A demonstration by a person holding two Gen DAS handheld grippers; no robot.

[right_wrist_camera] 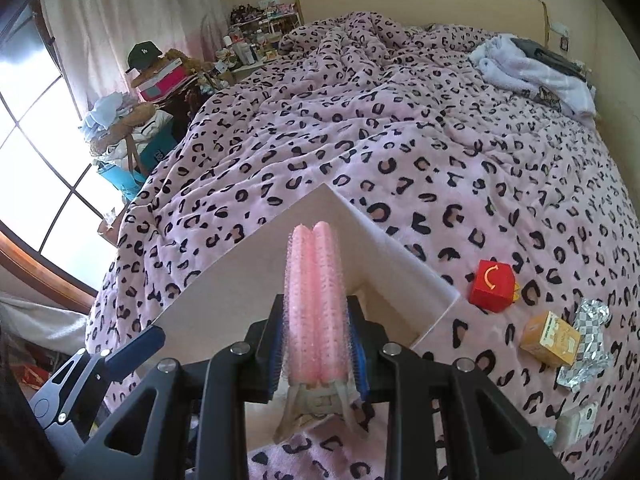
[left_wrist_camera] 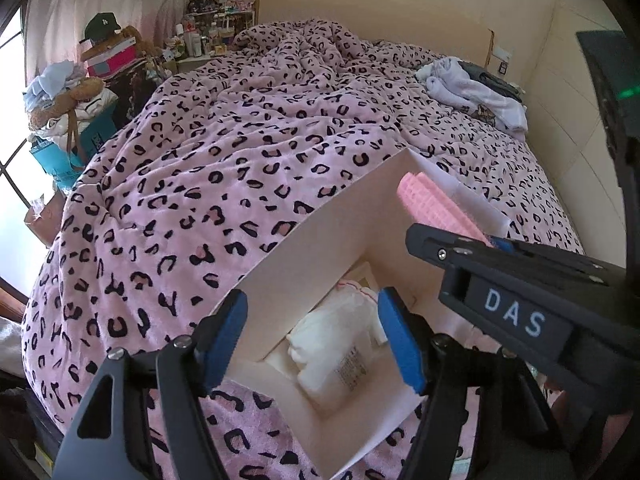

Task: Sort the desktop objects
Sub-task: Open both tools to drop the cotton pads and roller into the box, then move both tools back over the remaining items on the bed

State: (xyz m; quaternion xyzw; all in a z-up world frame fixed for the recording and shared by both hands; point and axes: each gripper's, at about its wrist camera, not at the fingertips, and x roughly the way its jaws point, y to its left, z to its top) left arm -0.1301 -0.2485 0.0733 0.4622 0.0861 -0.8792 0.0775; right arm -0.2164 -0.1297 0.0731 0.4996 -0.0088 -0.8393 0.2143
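Left gripper (left_wrist_camera: 314,342): its jaws stand apart over the open white cardboard box (left_wrist_camera: 316,224), the blue pads (left_wrist_camera: 228,336) clear of anything; a soft white plastic packet with a printed label (left_wrist_camera: 340,354) lies loose on the box floor below them, so I judge it delivered rather than held.
White cardboard box: it sits on the pink leopard-print fleece blanket (left_wrist_camera: 224,152) with its near corner toward the cameras, tall walls up, serving as the bin for sorted items.
Right gripper (right_wrist_camera: 318,348): clamped tight on a pair of pink bristly hair rollers in clear wrapping (right_wrist_camera: 316,304), which stand up out of the jaws above the box's opening, apparently held there ready to drop in once the other tool clears.
Unsorted items: a small red carton with a yellow smile mark (right_wrist_camera: 492,286), a tan cardboard box (right_wrist_camera: 550,338), a crumpled silver checkered foil wrapper (right_wrist_camera: 588,344) and a pale packet (right_wrist_camera: 576,424) lie on the blanket to the right of the box, well apart from it.
Left wrist view only: the box's inside and the packet at the bottom, plus the right tool's side with the roller tips poking past it.
Right wrist view only: the waiting items, the grip on the rollers, and one blue left finger (right_wrist_camera: 136,346) at the box's left wall.
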